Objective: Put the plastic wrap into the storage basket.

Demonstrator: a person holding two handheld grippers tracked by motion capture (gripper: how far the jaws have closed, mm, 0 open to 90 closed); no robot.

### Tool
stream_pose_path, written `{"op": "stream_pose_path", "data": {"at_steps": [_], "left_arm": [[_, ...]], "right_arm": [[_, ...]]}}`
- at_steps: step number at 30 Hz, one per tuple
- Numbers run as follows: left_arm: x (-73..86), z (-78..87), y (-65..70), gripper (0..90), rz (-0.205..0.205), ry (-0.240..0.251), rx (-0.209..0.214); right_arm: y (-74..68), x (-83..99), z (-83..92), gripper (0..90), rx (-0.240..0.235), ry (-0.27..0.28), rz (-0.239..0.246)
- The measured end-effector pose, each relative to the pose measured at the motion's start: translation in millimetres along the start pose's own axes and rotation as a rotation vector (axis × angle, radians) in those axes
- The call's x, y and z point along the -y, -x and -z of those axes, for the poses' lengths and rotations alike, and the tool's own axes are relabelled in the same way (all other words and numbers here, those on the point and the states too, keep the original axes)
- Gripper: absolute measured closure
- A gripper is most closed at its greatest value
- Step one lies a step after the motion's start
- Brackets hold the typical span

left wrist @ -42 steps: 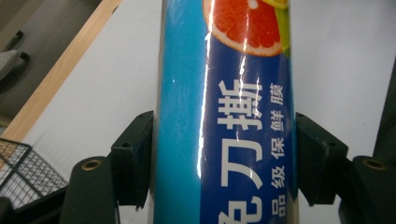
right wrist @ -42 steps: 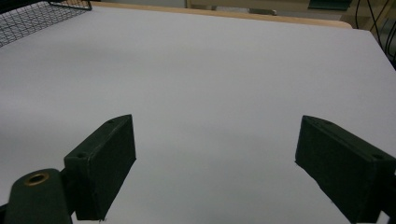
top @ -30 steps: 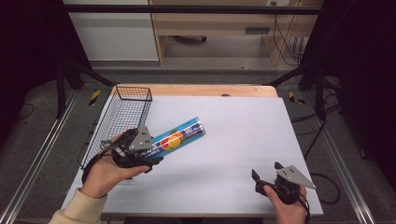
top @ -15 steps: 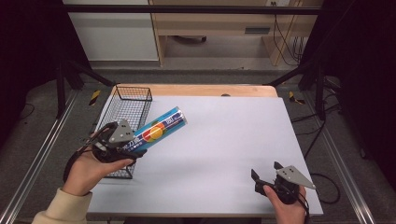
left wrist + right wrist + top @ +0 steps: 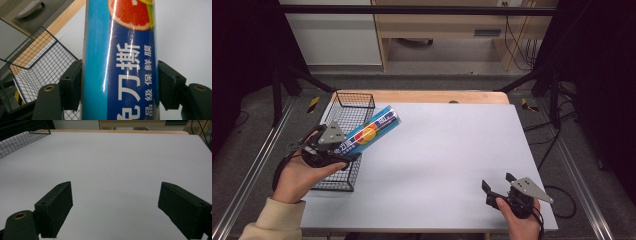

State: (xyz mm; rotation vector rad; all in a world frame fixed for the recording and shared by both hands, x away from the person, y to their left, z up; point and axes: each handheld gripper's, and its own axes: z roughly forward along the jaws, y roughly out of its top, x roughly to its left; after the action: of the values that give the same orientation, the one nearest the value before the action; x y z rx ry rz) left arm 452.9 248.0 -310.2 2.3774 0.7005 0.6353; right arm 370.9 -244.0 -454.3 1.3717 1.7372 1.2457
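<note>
Since a second ago the left hand has carried the blue box over from the middle of the tabletop toward the wire basket, while the right hand has stayed put near the front right corner.

Largest first: the white tabletop (image 5: 437, 165) lies bare across its middle. At its left edge sits the black wire basket (image 5: 347, 107), with a strip of bare wood beyond it at the far side. The long blue box (image 5: 371, 132), printed with citrus slices and white lettering, hangs tilted over the basket's right rim, its far end raised and pointing away toward the right. The left tool (image 5: 341, 150) is clamped on the box's near end, both pads pressed flat against its sides. The right tool (image 5: 498, 184) hovers low over the tabletop with its jaws wide apart and nothing between them.
</note>
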Motion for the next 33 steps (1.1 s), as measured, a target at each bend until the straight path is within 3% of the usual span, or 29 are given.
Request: {"op": "stream_pose_path", "data": {"at_steps": [7,15,22,33], "left_arm": [[3.4,6.9,-0.5,32.2,0.035,-0.018,-0.017],[4.5,3.0,2.6,32.2,0.03,-0.045,-0.043],[9.3,2.1,-2.8,32.2,0.061,-0.054,-0.05],[15.5,1.9,-11.7,32.2,0.107,-0.1,-0.106]], "right_arm": [[-1.0,-1.8,2.0,12.6,-0.018,0.02,0.006],[-2.1,-1.7,6.5,12.4,-0.022,0.02,0.016],[-2.2,-1.9,5.3,12.4,-0.023,0.014,0.02],[-2.9,-2.1,5.7,12.4,-0.027,0.019,0.013]]}}
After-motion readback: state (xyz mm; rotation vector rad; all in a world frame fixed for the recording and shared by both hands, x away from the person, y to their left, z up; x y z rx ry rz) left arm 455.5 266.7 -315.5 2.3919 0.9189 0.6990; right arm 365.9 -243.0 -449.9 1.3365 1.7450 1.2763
